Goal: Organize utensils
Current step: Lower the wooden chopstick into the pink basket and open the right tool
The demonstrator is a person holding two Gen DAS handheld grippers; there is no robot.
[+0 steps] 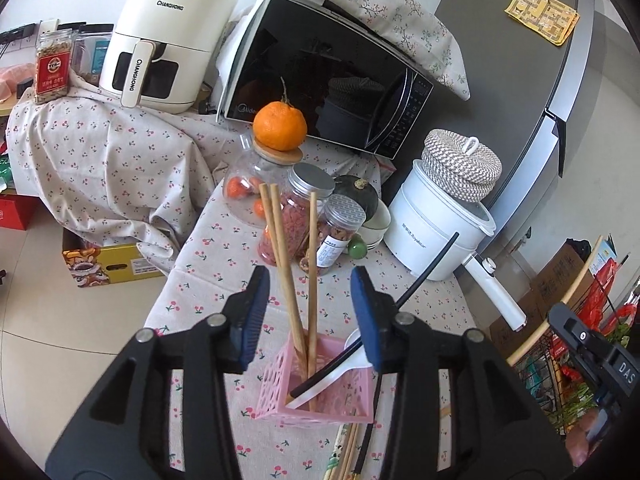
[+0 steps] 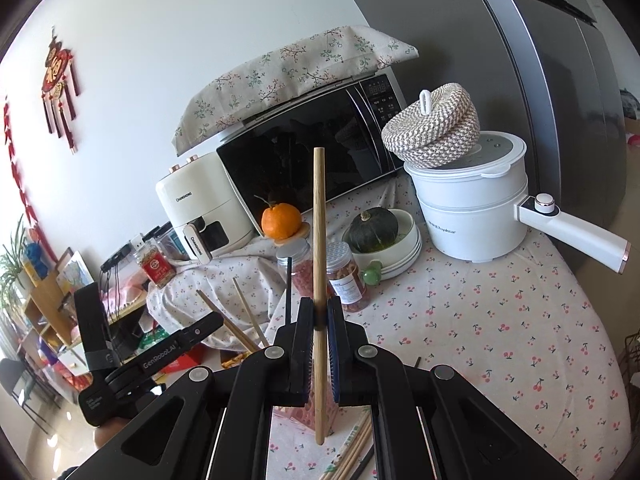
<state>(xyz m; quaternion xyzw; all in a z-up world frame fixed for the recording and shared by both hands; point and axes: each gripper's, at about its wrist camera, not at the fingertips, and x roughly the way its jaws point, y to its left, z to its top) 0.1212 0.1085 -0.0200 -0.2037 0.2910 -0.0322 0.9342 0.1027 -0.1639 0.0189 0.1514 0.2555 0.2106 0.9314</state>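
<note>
A pink slotted basket (image 1: 320, 384) stands on the cherry-print tablecloth (image 1: 224, 264) and holds three wooden chopsticks (image 1: 286, 280), a black chopstick (image 1: 424, 276) and a white spoon (image 1: 340, 372). My left gripper (image 1: 310, 280) is open above the basket. The wooden chopsticks rise between its blue pads (image 1: 254, 312) without touching them. My right gripper (image 2: 319, 312) is shut on one wooden chopstick (image 2: 319, 232), held upright over the basket (image 2: 304, 416), which it mostly hides. More loose chopsticks (image 2: 354, 450) lie on the cloth in front of the basket.
Behind the basket stand jars (image 1: 312, 208), an orange (image 1: 280, 126) on a glass jar, stacked bowls with a green squash (image 2: 374, 224), a white electric pot (image 2: 476, 208) with a long handle, a microwave (image 1: 328, 80) and an air fryer (image 1: 168, 40). The table edge drops to floor on the left.
</note>
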